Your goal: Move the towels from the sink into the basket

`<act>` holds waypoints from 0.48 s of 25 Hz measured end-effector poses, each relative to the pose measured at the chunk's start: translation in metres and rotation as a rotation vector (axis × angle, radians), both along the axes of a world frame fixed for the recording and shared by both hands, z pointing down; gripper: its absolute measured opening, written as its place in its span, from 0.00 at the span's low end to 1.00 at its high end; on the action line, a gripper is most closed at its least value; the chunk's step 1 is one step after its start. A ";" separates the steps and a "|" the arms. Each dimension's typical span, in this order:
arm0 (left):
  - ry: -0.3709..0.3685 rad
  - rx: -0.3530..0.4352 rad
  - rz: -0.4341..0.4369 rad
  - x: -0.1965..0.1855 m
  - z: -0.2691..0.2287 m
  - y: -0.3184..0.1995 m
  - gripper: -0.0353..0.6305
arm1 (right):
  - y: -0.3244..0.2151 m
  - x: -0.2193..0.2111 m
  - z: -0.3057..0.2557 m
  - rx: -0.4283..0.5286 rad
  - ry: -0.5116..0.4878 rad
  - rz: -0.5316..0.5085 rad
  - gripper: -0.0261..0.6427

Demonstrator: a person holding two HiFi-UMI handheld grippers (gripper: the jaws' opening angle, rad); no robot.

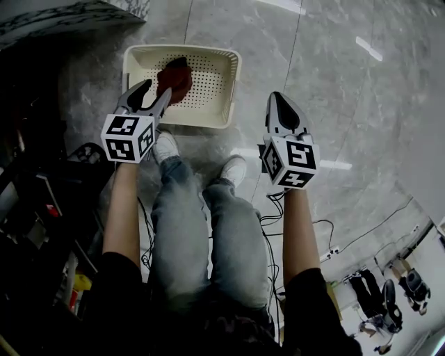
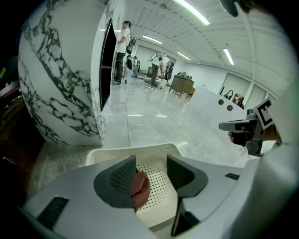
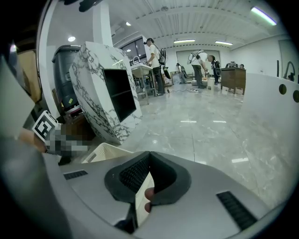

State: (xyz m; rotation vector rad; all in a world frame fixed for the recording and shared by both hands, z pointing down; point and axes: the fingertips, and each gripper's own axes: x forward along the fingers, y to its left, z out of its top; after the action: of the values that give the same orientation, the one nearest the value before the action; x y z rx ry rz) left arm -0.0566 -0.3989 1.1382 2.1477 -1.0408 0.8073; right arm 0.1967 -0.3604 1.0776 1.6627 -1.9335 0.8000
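A red towel (image 1: 175, 78) (image 2: 140, 186) is seen in the left half of the cream perforated basket (image 1: 182, 50) (image 2: 140, 150), which is set on the grey marble floor (image 1: 334, 83). The left tongs (image 1: 154, 89) (image 2: 152, 169) are held over the basket's near left part, released, with the jaws apart. The towel is seen between them beside the left jaw. The right tongs (image 1: 281, 103) (image 3: 148, 158) are held to the right of the basket, clenched on nothing.

Floor: under you, glossy grey stone tiles (image 1: 334, 83) mirroring the light.
Left of you: white, dark-veined marble counter (image 2: 60, 84).
Ceiling: lit strip lights (image 2: 191, 11).
Far end: a wooden desk (image 2: 181, 85), pale walls (image 2: 205, 74).
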 end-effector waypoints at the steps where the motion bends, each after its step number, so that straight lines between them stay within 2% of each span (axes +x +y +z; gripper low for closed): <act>1: 0.005 0.006 -0.006 0.001 -0.015 0.001 0.36 | 0.001 0.001 -0.013 0.001 -0.001 0.001 0.06; 12: 0.024 0.052 -0.023 0.012 -0.179 0.010 0.22 | -0.002 0.002 -0.175 0.053 -0.002 -0.014 0.06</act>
State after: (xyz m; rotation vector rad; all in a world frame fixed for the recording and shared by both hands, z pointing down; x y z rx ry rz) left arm -0.0450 -0.3890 0.9595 2.1796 -1.0840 0.7497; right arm 0.1987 -0.3626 0.9024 1.6779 -1.9812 0.7519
